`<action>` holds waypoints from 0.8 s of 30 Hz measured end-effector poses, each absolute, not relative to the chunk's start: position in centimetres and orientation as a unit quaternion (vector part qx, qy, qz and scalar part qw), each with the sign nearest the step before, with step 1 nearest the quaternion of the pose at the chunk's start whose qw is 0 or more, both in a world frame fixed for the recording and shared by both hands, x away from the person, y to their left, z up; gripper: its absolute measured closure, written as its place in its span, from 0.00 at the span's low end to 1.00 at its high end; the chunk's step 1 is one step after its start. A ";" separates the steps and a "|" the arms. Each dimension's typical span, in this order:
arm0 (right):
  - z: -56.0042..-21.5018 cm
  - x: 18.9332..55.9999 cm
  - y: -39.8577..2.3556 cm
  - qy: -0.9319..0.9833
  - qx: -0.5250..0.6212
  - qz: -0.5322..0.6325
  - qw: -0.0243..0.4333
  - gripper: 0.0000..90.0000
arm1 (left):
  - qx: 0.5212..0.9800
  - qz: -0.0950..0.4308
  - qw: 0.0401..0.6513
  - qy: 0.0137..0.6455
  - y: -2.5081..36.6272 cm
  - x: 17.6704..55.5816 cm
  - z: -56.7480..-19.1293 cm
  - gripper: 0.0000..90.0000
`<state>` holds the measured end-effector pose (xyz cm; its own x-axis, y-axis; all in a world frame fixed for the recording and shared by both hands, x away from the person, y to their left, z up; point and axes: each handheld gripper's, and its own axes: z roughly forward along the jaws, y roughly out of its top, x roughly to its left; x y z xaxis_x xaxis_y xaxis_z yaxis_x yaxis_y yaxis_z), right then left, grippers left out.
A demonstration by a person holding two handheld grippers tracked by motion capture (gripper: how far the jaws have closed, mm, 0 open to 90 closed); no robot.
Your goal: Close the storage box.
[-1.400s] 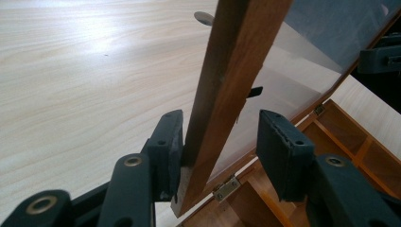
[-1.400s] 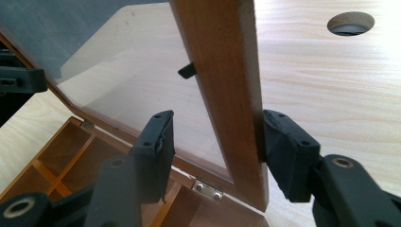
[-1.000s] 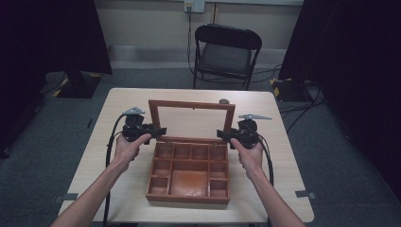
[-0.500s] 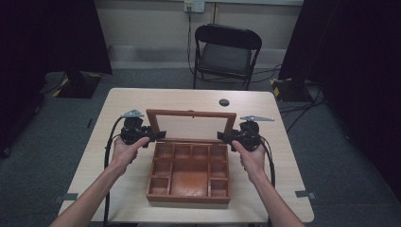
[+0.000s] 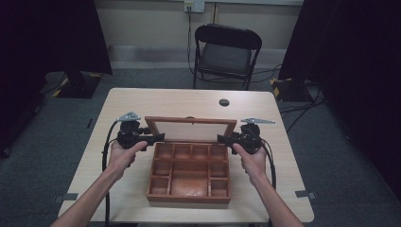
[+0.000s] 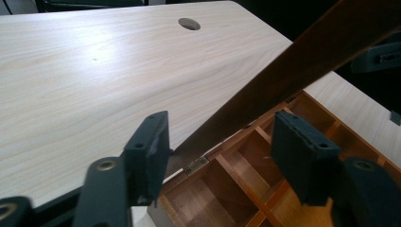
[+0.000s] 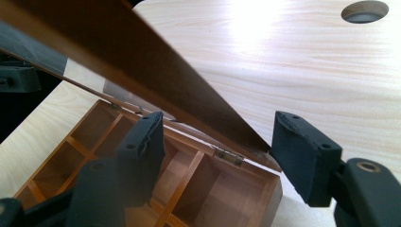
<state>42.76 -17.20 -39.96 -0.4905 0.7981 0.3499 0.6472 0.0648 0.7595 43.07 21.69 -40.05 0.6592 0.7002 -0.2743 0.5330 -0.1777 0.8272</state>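
Tipped further back than a second ago, the lid [image 5: 190, 128] now leans open over the wooden box [image 5: 189, 172] on the table [image 5: 142, 101]. Left gripper [image 5: 158, 138] and right gripper [image 5: 222, 138] have just been opening, jaws straddling its side rails without pressing. Opening looks done; only withdrawing remains.

The desk [image 5: 142, 101] is lit evenly from above in the high view, while the curtained surroundings at the left and right edges are left almost black. Only a soft shadow is cast at the near edge of the wooden box [image 5: 189, 177]. That view is slightly grainy and soft. In the right gripper view a white glare patch is seen on the desk top near its far edge, beside the cable hole [image 7: 364, 11]; a milder sheen is seen in the left gripper view. In both gripper views the jaws closest to the lens are blurred, and the lid frame [image 6: 302, 66] is rendered dark.
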 end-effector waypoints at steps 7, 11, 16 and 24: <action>-40.0 42.2 -17.3 0.731 0.494 0.465 0.074 0.39 | 0.767 0.079 0.491 0.405 21.5 42.6 -40.2 0.31; -40.1 41.9 -17.4 0.735 0.493 0.461 0.070 0.39 | 0.766 0.084 0.495 0.402 21.6 41.9 -40.2 0.29; -40.2 41.8 -17.5 0.734 0.493 0.462 0.065 0.39 | 0.767 0.083 0.494 0.401 21.6 41.8 -40.3 0.27; -40.2 41.2 -17.5 0.742 0.486 0.455 0.070 0.38 | 0.766 0.079 0.503 0.392 21.6 41.5 -40.3 0.32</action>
